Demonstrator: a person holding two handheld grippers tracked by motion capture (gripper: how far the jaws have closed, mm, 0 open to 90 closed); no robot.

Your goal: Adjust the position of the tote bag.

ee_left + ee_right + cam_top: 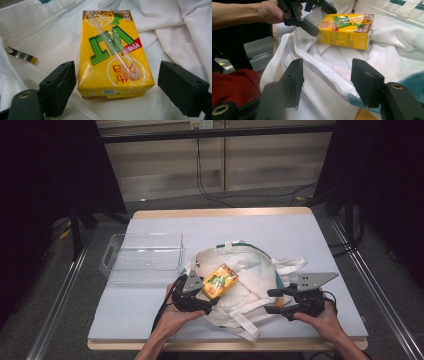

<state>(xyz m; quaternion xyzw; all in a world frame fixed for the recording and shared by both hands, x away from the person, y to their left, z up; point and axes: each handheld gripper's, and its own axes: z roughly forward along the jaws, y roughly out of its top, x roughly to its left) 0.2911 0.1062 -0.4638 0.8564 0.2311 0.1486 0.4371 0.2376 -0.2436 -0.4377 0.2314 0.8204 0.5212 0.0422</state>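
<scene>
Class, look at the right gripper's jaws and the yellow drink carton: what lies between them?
Only the white cloth bag with a strap, seen in the right gripper view, lies between the right gripper and the carton.

Big green "VITA" letters run across the yellow drink carton (113, 53), seen upside down in the left gripper view. Chinese characters sit on its red banner and inside the white circle, too small to read.

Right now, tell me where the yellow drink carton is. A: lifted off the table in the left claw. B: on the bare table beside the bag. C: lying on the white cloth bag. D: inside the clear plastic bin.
C: the yellow drink carton lies flat on the white cloth bag, with the left claw open around it, pads clear of its sides.
</scene>
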